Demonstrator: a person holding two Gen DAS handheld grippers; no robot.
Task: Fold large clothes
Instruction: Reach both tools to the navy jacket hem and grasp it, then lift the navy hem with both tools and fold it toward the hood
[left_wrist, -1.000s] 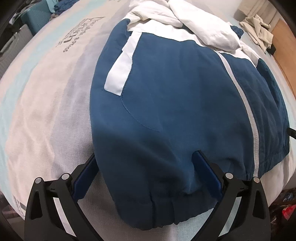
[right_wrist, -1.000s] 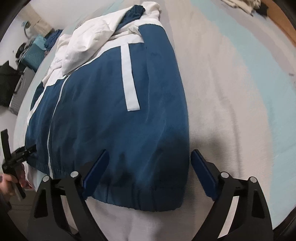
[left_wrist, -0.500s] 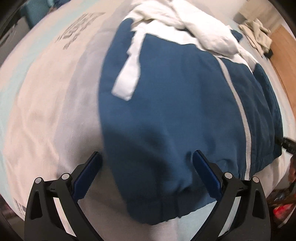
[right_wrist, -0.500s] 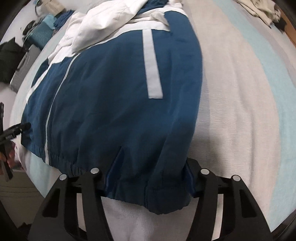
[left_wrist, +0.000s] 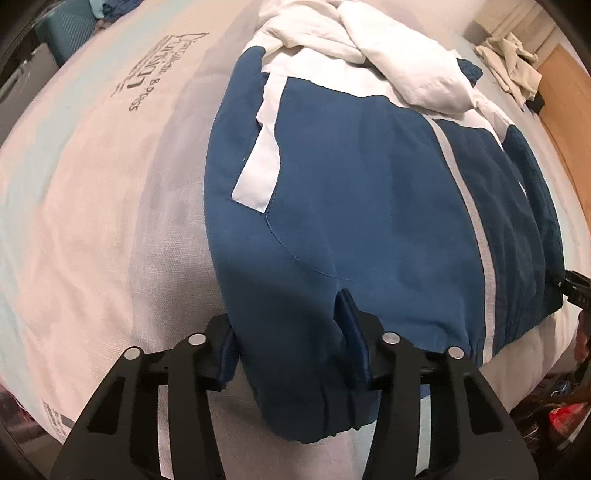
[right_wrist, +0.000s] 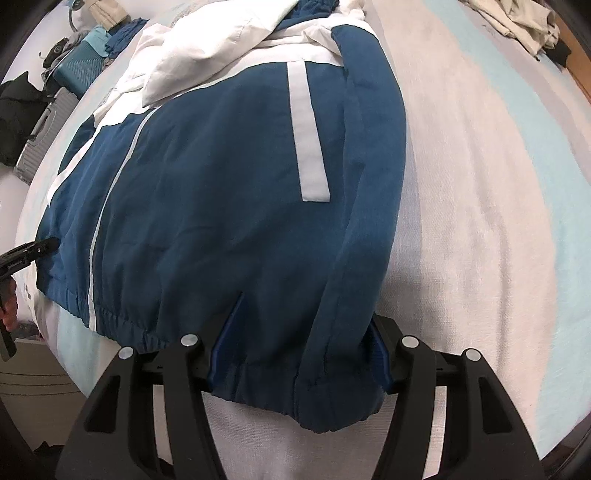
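Observation:
A navy jacket (left_wrist: 369, 184) with white stripes and a white upper part lies flat on the bed (left_wrist: 92, 221), its elastic hem toward me. My left gripper (left_wrist: 290, 343) has its jaws closing on the hem's left corner, and the bunched cloth is pressed between the pads. In the right wrist view the same jacket (right_wrist: 221, 184) shows its other hem corner, pinched in my right gripper (right_wrist: 301, 347). Each gripper's tip also peeks in at the far edge of the other's view.
The bed's (right_wrist: 480, 184) near edge runs just under the hem. A beige heap of clothes (left_wrist: 513, 62) lies at the far corner. A teal suitcase (right_wrist: 79, 66) and a grey case (right_wrist: 44, 136) stand beside the bed. A wooden surface (left_wrist: 565, 110) borders the right.
Both grippers stood open astride the hem corners. The right one closed on the cloth first, then the left, and the fabric bunched up between the pads.

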